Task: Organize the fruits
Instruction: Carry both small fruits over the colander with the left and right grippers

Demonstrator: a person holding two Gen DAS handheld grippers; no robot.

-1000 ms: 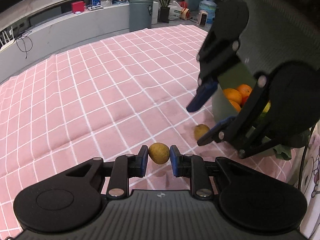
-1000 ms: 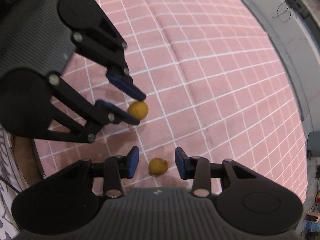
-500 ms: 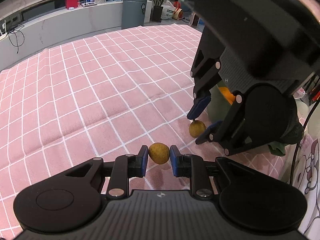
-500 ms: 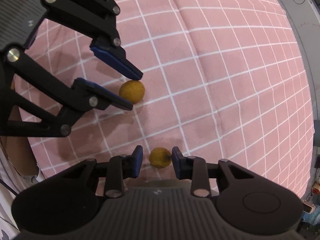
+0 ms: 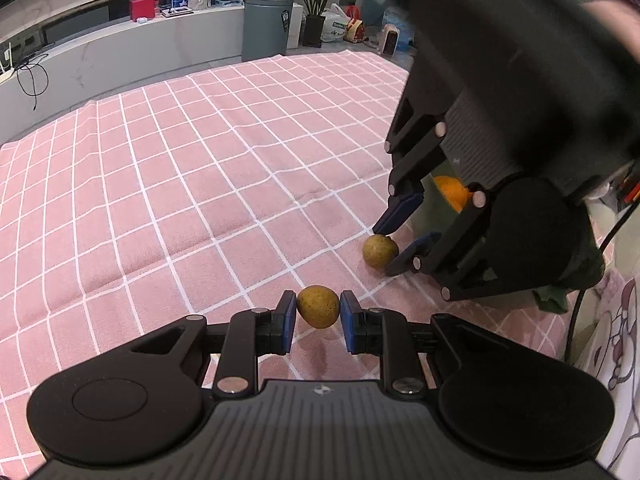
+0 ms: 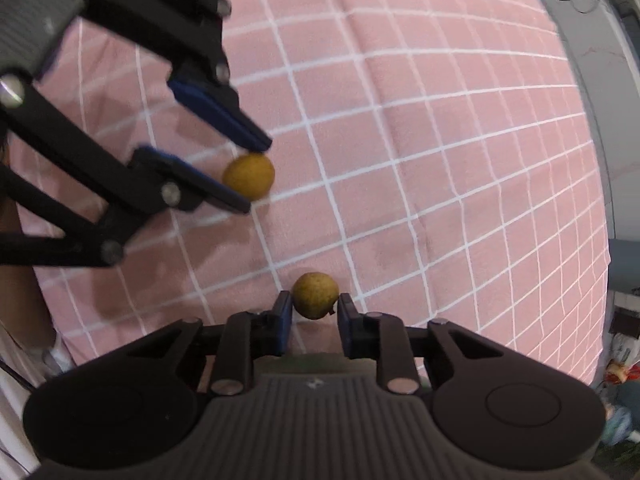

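Observation:
Two small yellow-brown round fruits are in play on the pink checked cloth (image 5: 200,184). In the left wrist view, my left gripper (image 5: 318,305) is shut on one fruit (image 5: 318,312), blue pads pressing on both its sides. To its right, my right gripper (image 5: 390,249) points steeply down with its tips on the second fruit (image 5: 376,254), which rests on the cloth. The right wrist view shows this second fruit (image 6: 315,294) pinched between the right gripper's (image 6: 314,309) pads. The left gripper (image 6: 254,176) with its fruit (image 6: 250,178) is at the upper left there.
A greyish-green container (image 5: 426,216) holding an orange (image 5: 450,194) stands right behind the right gripper, near the cloth's right edge. Beyond the cloth's far edge are a grey bin (image 5: 266,26), a potted plant (image 5: 316,4) and a long white counter (image 5: 120,56).
The right gripper came down over the second fruit and closed its jaws onto it. The left gripper kept its fruit and stayed put.

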